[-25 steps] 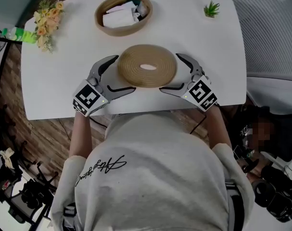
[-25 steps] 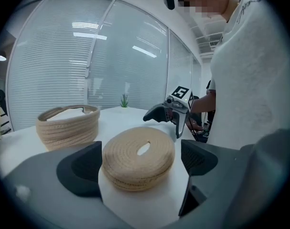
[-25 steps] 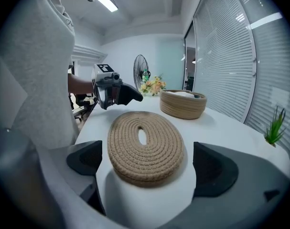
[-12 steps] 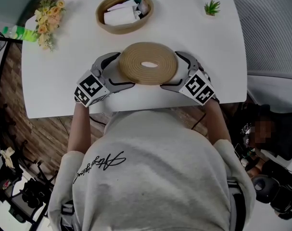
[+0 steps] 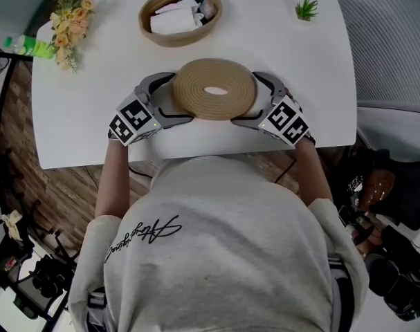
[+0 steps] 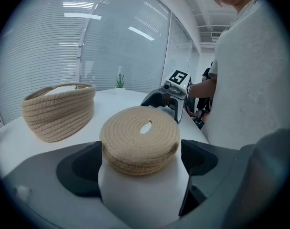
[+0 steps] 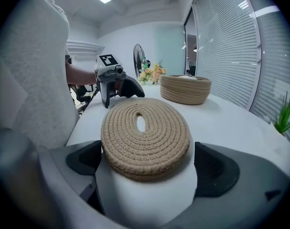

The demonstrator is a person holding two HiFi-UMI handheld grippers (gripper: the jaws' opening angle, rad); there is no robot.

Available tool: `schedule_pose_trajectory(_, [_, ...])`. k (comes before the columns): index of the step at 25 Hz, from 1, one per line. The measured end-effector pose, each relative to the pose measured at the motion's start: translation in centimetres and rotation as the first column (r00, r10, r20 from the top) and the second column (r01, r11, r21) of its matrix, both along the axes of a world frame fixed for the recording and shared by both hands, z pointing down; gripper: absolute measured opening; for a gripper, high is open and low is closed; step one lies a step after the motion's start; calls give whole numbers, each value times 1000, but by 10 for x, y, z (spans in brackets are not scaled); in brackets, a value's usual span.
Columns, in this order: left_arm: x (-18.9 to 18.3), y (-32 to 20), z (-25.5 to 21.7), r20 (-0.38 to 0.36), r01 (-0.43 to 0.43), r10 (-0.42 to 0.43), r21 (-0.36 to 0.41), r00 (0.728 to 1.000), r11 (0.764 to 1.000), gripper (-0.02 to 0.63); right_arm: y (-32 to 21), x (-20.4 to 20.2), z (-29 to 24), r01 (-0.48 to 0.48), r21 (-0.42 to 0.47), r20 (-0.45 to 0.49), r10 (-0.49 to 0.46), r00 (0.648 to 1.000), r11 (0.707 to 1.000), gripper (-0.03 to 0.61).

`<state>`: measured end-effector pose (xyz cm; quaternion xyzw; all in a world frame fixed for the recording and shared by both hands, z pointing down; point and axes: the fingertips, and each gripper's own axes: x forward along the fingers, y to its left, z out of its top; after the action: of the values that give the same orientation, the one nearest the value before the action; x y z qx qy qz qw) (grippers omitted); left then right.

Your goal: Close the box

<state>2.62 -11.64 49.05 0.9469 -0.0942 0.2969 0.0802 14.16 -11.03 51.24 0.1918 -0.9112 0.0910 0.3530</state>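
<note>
A round woven rope lid (image 5: 213, 90) with an oval hole lies flat on the white table (image 5: 78, 116), close to its near edge. The open rope basket (image 5: 180, 16) holding white items stands at the table's far side. My left gripper (image 5: 169, 101) is open, its jaws straddling the lid's left edge. My right gripper (image 5: 251, 101) is open the same way at the right edge. In the left gripper view the lid (image 6: 140, 137) fills the gap between the jaws, and it (image 7: 145, 135) does so in the right gripper view too.
Artificial flowers (image 5: 68, 26) and a green bottle (image 5: 23, 48) are at the table's far left. A small green plant (image 5: 306, 10) stands at the far right corner. The person's torso presses against the near edge, with floor clutter on both sides.
Both grippers have moved inward and a little forward, so that their jaws now enclose the lid's two sides. The lid has hardly shifted.
</note>
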Motion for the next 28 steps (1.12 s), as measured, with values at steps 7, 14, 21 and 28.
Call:
schedule_pose_trajectory(7, [4,-1,11,90,-8,6,27,996,1000,499,0,-1,1,2,34,-14,-2,1000,999,594])
schedule_pose_trajectory(14, [8,-1,9,90,16,-19,29,996,999,498,0,-1,-2,-6,60,-3,6,1000,998,589])
schedule_pose_trajectory(21, [9,6,6,107,40,-41,9,993,999,495,5,0,-7,11,67,23,-13,1000,998,583])
schedule_pose_trajectory(28, [9,13,-15,71,80,-82,34,994,996,494,7,-1,-28,47,95,53,-52,997,994,584])
